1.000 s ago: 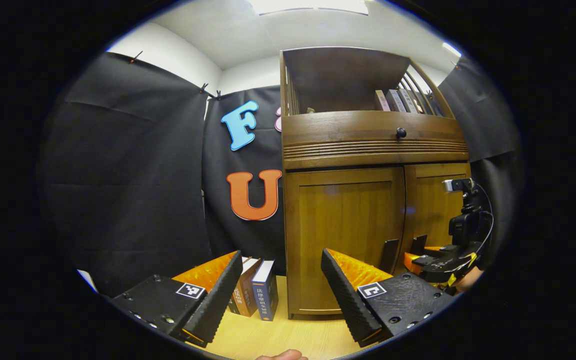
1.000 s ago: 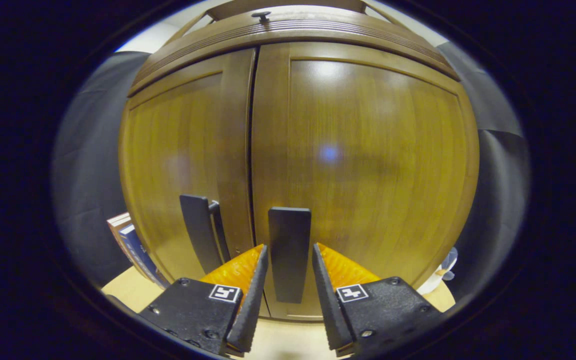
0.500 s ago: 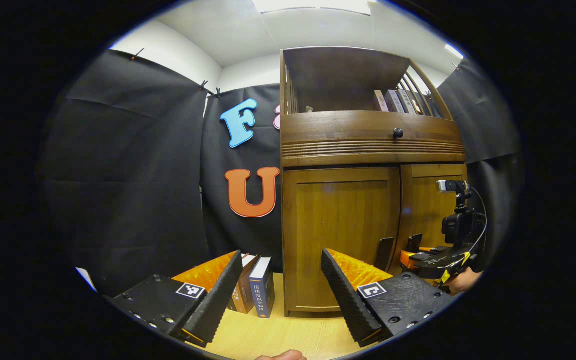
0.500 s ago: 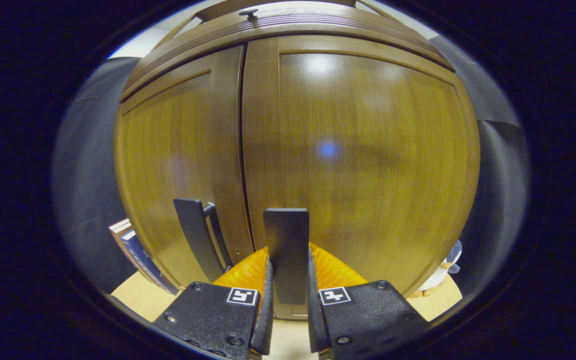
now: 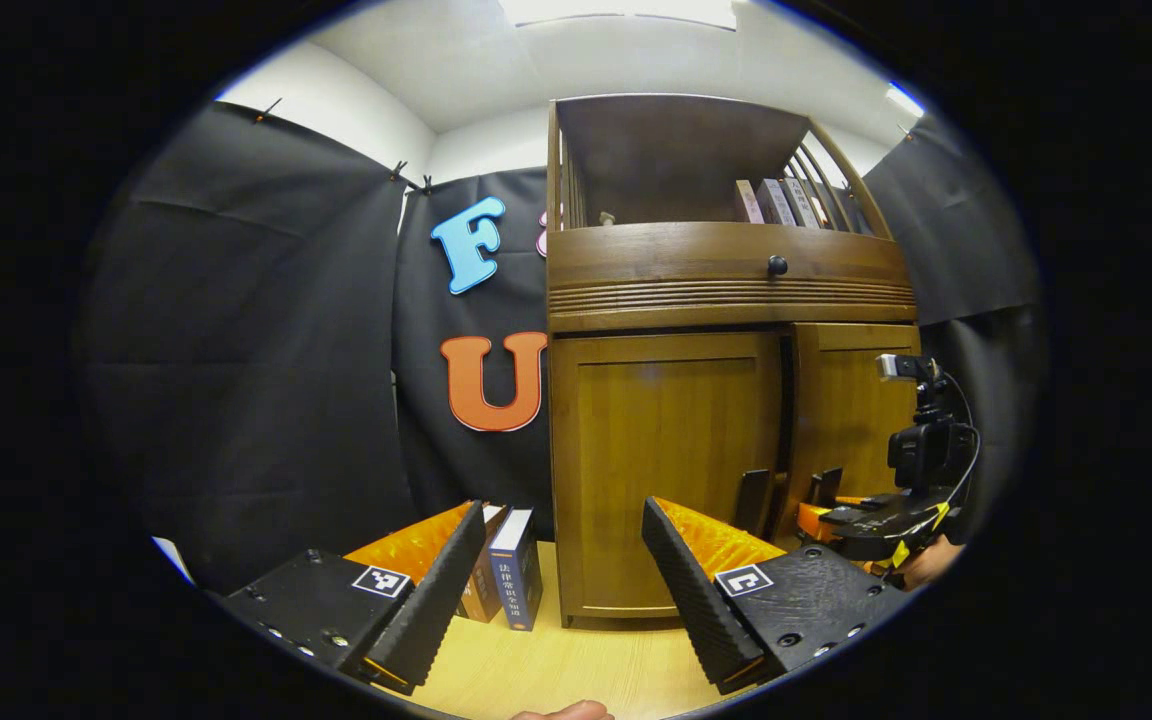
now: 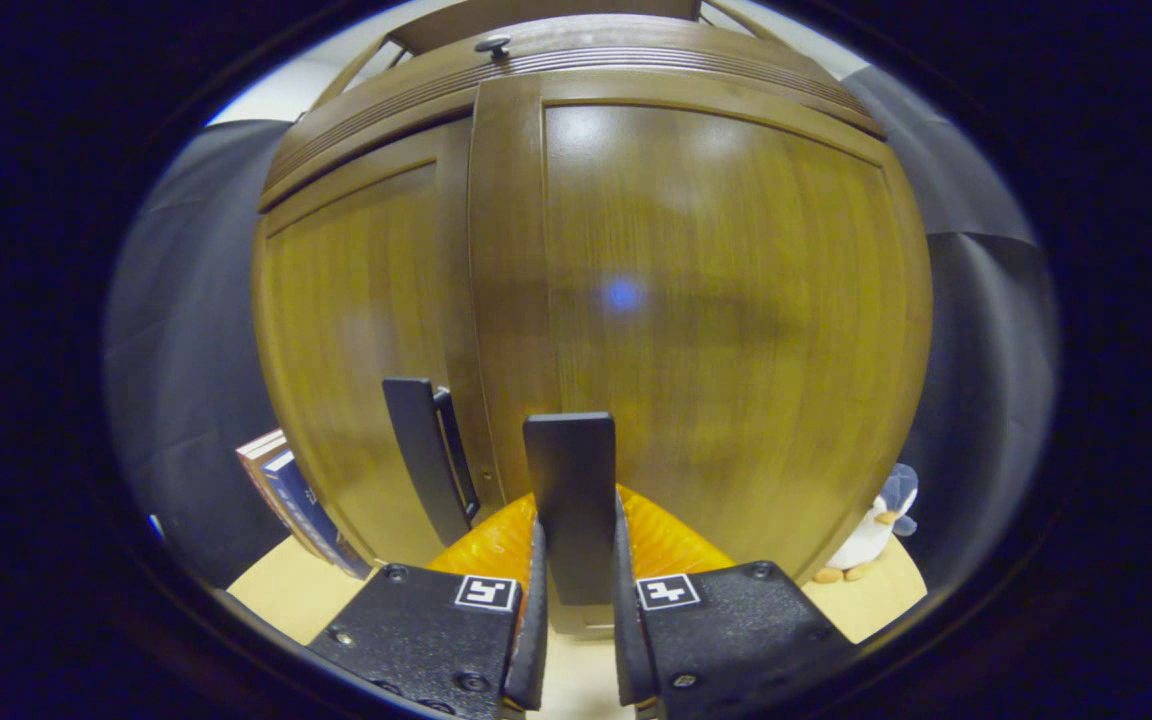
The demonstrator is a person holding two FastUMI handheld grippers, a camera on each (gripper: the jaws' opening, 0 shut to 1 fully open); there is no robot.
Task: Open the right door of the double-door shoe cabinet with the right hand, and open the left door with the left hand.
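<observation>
The shoe cabinet (image 5: 676, 470) stands on the wooden tabletop (image 5: 536, 670), at about 1 o'clock from your left gripper (image 5: 561, 590). Working left to right: that left gripper hangs back with its fingers spread wide and nothing between them, and a row of books (image 5: 506, 570) stands just beside the cabinet's left side. The left door (image 5: 666, 450) sits flush, its handle (image 5: 751, 500) untouched. In the right gripper view, your right gripper (image 6: 574, 610) is pinching the right door's handle (image 6: 569, 490) at 12 o'clock, both fingers pressed on the bar. A dark gap shows along the seam at the right door (image 5: 851, 410), so the pull looks under way. Next, swing that door outward on its hinge, then bring the left gripper forward to the left handle.
</observation>
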